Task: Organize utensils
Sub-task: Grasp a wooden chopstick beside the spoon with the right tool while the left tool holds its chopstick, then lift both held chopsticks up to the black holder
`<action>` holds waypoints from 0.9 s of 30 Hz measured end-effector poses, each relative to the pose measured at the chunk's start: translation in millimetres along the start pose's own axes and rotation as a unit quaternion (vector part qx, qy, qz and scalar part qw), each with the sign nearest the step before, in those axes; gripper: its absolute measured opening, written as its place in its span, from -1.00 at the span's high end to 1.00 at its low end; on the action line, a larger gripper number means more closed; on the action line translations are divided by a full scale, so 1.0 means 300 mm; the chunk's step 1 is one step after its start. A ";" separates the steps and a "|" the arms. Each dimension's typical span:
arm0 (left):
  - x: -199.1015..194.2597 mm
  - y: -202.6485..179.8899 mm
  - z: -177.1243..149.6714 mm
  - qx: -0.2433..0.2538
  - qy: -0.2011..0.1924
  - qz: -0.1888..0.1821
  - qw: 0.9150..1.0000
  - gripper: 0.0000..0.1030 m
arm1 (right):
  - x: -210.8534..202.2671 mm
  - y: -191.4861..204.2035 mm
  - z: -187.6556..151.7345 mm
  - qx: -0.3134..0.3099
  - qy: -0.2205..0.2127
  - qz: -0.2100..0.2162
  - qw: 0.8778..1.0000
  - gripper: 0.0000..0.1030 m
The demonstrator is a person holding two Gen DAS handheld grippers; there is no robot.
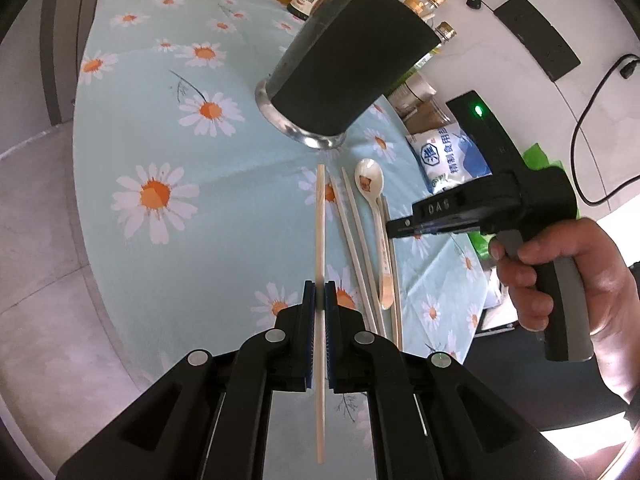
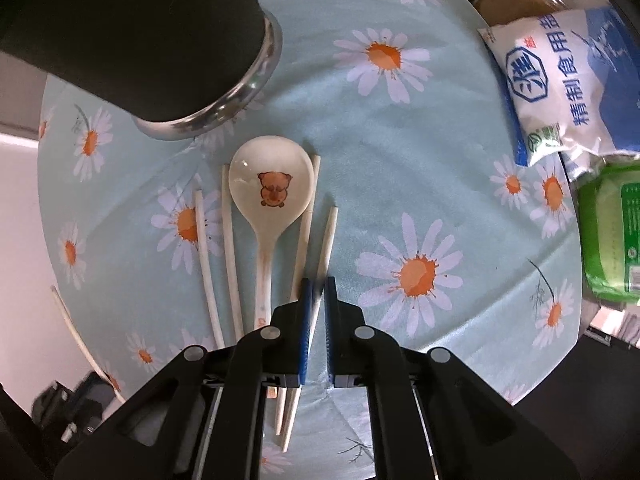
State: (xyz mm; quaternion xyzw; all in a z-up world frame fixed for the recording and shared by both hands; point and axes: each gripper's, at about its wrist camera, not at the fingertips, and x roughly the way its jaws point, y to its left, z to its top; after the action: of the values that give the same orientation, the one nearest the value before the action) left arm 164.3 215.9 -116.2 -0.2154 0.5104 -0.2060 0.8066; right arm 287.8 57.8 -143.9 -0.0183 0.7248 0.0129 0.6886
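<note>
Left fingers (image 1: 319, 294) clamped on one chopstick (image 1: 320, 224), tip aimed at the dark holder (image 1: 344, 68). Right fingers (image 2: 319, 292) pinched narrow on another chopstick (image 2: 326, 240) beside the spoon (image 2: 271, 188) – best lifted cleanly, tilted upright, then dropped tip-first into the holder.

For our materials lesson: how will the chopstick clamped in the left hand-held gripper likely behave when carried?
The chopstick looks thin, straight and unbent, so probably stiff and light. The left hand-held gripper grips it partway along, so it may pivot between the pads.
</note>
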 end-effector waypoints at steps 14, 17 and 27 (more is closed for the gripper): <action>0.007 -0.039 0.013 -0.017 -0.007 0.042 0.999 0.94 | -0.050 -0.041 -0.017 -0.050 -0.027 0.050 0.997 0.90; 0.004 -0.085 0.034 -0.026 -0.023 0.074 0.997 0.94 | -0.082 -0.076 -0.029 -0.088 -0.046 0.078 0.992 0.90; 0.024 -0.284 0.072 -0.060 -0.074 0.145 0.985 0.94 | -0.204 -0.216 -0.084 -0.221 -0.094 0.202 0.950 0.90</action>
State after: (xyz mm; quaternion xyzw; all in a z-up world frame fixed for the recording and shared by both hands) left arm 177.3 144.8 -65.6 -0.2016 0.4871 -0.0390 0.8489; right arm 268.8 -7.5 -80.9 -0.0217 0.6242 0.3130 0.7155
